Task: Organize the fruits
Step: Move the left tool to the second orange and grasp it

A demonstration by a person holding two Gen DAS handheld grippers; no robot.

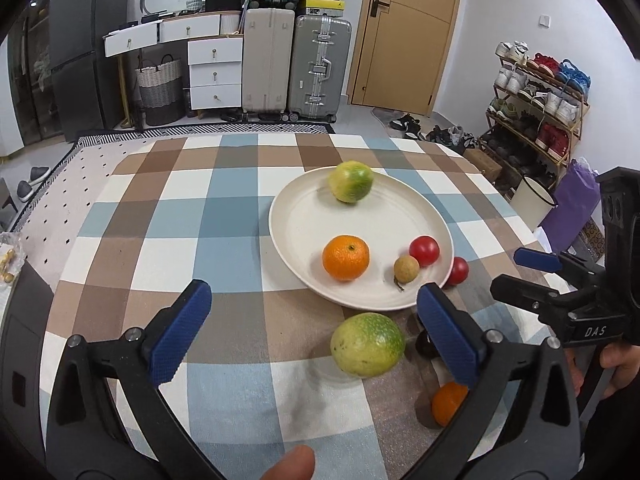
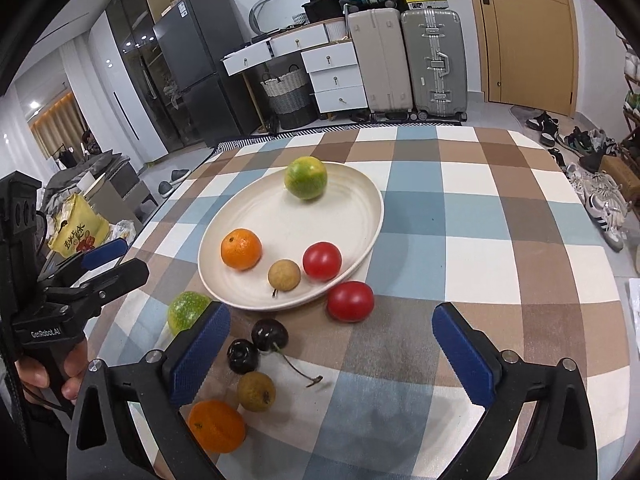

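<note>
A cream plate [image 1: 304, 232] [image 2: 352, 196] on the checked tablecloth holds a green citrus [image 1: 351, 181] [image 2: 305, 178], an orange [image 1: 345, 257] [image 2: 241, 249], a longan [image 1: 406, 268] [image 2: 284, 275] and a red tomato [image 1: 424, 250] [image 2: 322, 261]. On the cloth lie another tomato [image 2: 351, 301], a green fruit [image 1: 367, 344] [image 2: 186, 311], two dark cherries [image 2: 256, 344], a longan [image 2: 256, 391] and an orange [image 2: 216, 425]. My left gripper [image 1: 316, 332] is open, the green fruit between its fingers. My right gripper [image 2: 332, 356] is open and empty above the cloth.
The table's far edge faces suitcases [image 1: 296, 64], drawers [image 1: 214, 74] and a door [image 1: 404, 32]. A shoe rack [image 1: 536, 108] stands to the right, a white bucket [image 1: 532, 200] near the table's right edge. A fridge [image 2: 196, 64] stands at the back left.
</note>
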